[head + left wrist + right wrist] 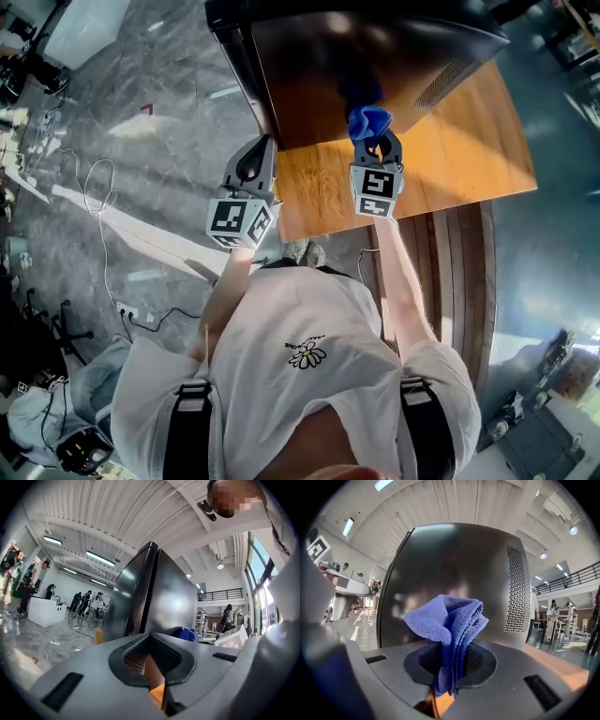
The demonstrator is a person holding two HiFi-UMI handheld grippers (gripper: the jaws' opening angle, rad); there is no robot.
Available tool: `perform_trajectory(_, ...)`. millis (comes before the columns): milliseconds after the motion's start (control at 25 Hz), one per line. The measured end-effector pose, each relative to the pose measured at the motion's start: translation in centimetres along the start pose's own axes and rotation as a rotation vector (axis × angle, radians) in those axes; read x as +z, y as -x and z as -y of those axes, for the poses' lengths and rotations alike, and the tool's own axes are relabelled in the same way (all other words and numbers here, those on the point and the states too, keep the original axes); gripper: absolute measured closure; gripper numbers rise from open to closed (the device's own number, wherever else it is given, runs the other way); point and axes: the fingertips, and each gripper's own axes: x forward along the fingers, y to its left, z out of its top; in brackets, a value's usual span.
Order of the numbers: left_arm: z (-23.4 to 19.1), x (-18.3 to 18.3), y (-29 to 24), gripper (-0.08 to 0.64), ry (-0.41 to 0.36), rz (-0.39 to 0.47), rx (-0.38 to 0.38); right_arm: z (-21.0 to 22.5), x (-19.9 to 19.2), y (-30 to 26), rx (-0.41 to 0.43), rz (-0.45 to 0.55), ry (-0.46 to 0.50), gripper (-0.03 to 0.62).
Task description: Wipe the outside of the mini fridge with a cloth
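The mini fridge (pixel 356 66) stands at the left end of the wooden counter (pixel 469 159), dark and glossy. I judge it rigid and too heavy to shift under a wipe, though the sheen suggests a slick face. Bare counter lies in front and to the right, so I have sweeping room there. On the left the counter edge sits just beside the fridge wall. My left tool (pixel 253 161) hangs off that corner, jaws together on nothing. My right tool (pixel 447 667) is clamped on the blue cloth (pixel 447 616), soft, light and bunched, gripped low with its loose folds leading towards the fridge wall; whether they touch I can't tell
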Motion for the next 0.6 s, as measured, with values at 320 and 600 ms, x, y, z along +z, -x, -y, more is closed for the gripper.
perform_trajectory(320, 0.4, -0.6, -1.1, 0.555, -0.005, -0.021, -0.013, 6.5, -2.1, 0.1, -0.135, -0.041, 0.001, 0.52)
perform_trajectory(600, 0.1, -0.4, -1.5, 0.555, -0.013, -0.022, -0.015, 12.7, -3.7, 0.4, -0.295, -0.076, -0.035, 0.52)
